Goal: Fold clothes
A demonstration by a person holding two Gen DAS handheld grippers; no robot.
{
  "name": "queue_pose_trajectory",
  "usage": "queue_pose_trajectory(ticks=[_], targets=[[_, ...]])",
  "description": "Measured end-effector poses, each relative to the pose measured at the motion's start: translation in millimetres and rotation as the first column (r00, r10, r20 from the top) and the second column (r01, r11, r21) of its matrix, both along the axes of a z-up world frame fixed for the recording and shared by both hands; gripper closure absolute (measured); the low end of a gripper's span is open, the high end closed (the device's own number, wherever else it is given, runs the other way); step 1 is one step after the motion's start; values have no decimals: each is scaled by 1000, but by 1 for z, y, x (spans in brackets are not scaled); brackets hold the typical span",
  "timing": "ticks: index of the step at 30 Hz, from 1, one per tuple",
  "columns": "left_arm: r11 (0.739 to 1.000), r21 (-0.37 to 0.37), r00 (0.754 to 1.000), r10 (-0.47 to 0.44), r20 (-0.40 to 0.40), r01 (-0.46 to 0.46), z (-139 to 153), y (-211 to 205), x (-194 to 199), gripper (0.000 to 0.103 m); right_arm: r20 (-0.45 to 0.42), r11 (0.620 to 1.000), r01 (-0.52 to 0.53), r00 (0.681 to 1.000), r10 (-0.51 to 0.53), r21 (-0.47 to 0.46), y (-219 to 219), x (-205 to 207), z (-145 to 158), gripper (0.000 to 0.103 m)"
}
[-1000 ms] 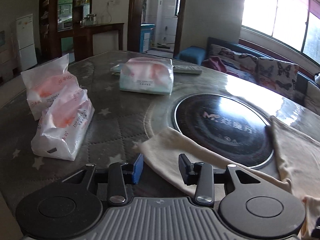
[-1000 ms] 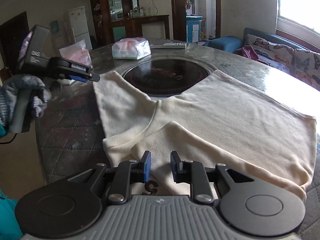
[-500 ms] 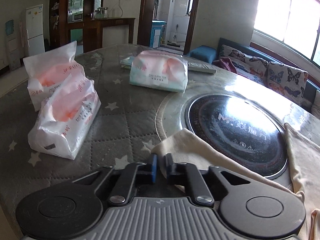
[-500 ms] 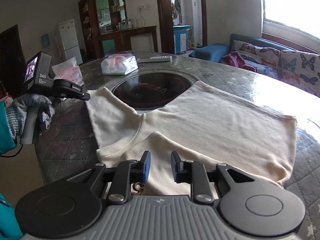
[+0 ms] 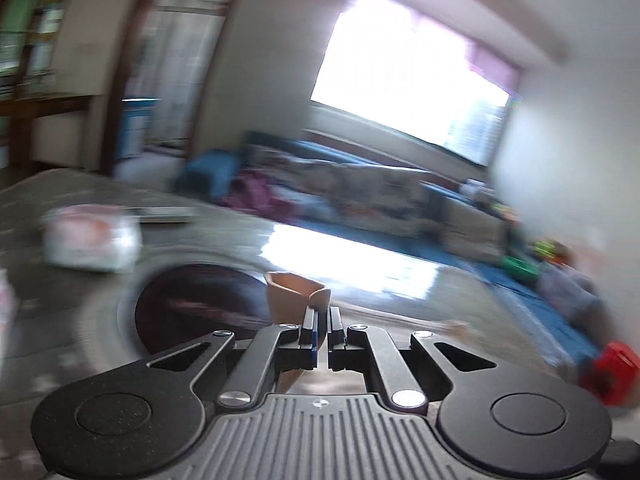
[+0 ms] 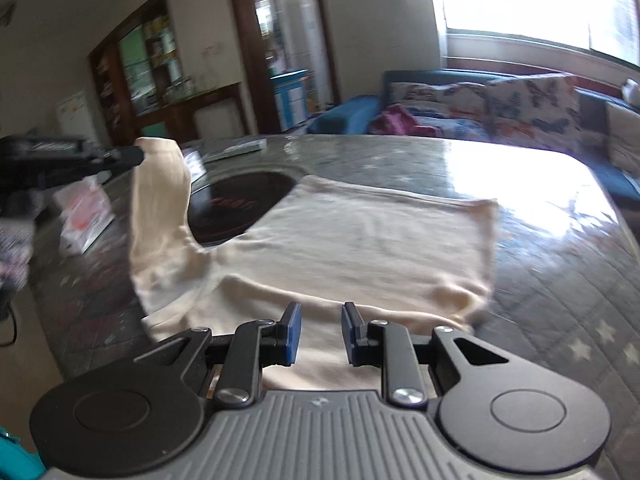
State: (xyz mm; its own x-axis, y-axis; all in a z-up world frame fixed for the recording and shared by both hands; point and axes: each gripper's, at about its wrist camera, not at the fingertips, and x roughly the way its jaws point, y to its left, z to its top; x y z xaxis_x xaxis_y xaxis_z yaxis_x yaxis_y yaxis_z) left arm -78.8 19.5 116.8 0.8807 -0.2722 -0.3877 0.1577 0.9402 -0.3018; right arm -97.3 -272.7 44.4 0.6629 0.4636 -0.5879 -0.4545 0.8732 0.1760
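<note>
- The shirt lies mostly flat on the surface; one sleeve is lifted off it.
- My left tool is clamped on that sleeve's end, raised above the black disc.
- My right tool has its jaws apart, gripping nothing, over the shirt's near edge.
- Tissue packs sit left of the shirt.

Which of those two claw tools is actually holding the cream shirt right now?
The left gripper: its jaws are pinched shut on the shirt's sleeve, lifted off the table. The right gripper is open, hovering over the shirt, gripping nothing.
</note>
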Motion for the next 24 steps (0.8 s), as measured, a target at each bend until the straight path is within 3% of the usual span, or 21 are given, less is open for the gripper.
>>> queue_pose_trajectory(ticks=[6, 13, 19, 24], targets=[[970, -13, 969, -243, -44, 242, -16, -63, 5, 98, -12, 995, 99, 995, -98, 20, -29, 1, 3, 81], [919, 15, 912, -388, -131, 393, -46, -105, 9, 97, -41, 989, 138, 990, -136, 44, -41, 3, 0, 81], [887, 39, 876, -448, -177, 461, -63, -114, -1, 91, -67, 991, 117, 991, -113, 61, -32, 7, -7, 81], [899, 85, 897, -412, -160, 429, -55, -88, -4, 85, -99, 994, 81, 992, -73, 79, -21, 10, -13, 81]])
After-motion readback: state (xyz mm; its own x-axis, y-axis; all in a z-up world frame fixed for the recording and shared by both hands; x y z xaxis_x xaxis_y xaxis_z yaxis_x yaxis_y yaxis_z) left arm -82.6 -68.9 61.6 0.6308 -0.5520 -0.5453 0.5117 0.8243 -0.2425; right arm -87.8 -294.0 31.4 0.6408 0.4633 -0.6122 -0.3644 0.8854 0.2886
